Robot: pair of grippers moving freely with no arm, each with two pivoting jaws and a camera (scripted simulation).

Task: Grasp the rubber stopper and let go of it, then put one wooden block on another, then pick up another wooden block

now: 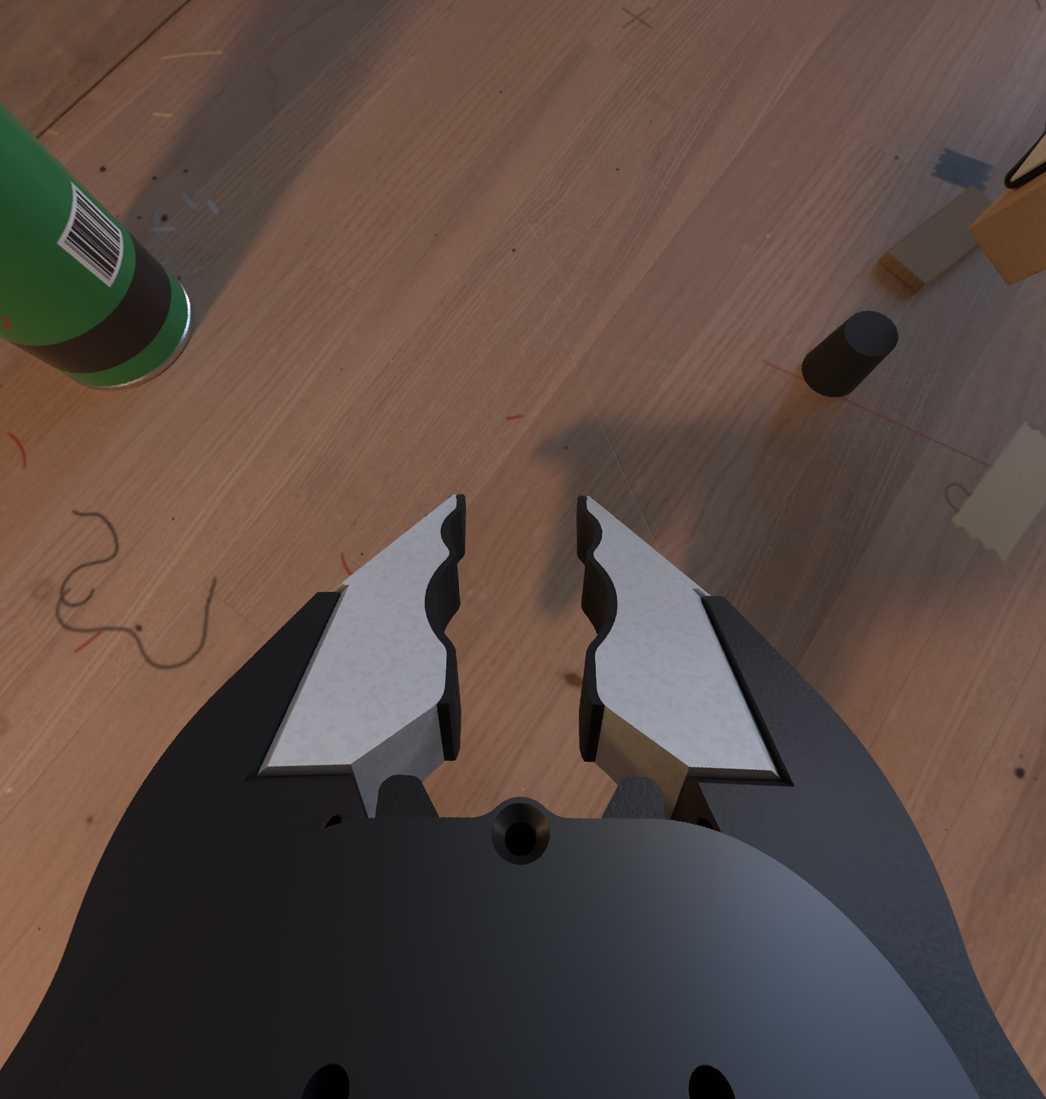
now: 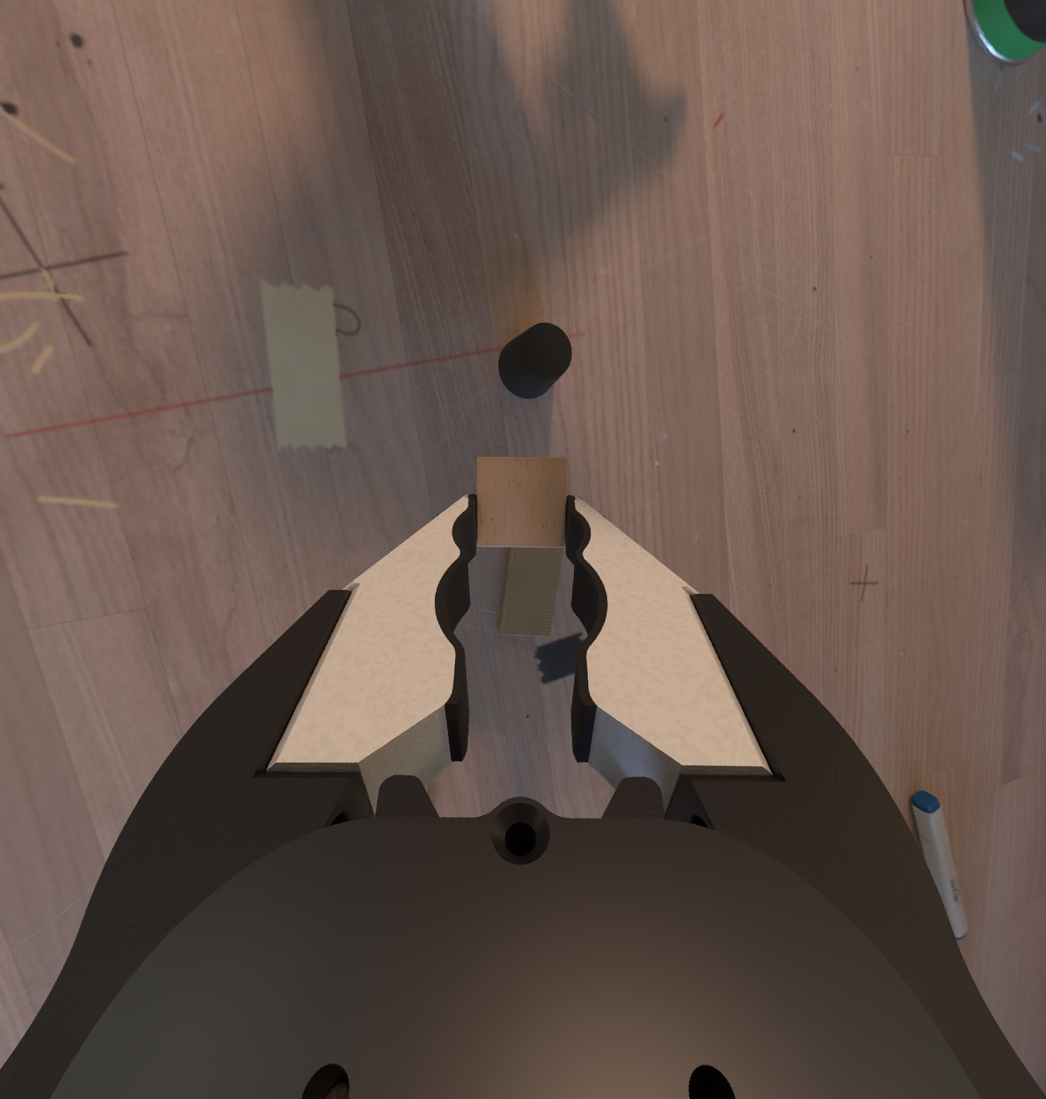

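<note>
My right gripper [image 2: 520,504] is shut on a light wooden cube block [image 2: 520,499] at its fingertips. The cube hangs over the far end of a flat wooden block [image 2: 529,592] that lies on the table. The black rubber stopper [image 2: 535,360] stands on the table just beyond them. In the left wrist view the stopper [image 1: 850,352], the flat block [image 1: 931,247] and the held cube [image 1: 1023,238] sit far right. My left gripper [image 1: 520,505] is open and empty above bare wood, well left of them.
A green can [image 1: 75,256] stands at the left, also at the top right corner of the right wrist view [image 2: 1014,30]. A strip of beige tape [image 2: 306,366] is stuck to the table left of the stopper. A blue-capped marker [image 2: 940,862] lies at the right.
</note>
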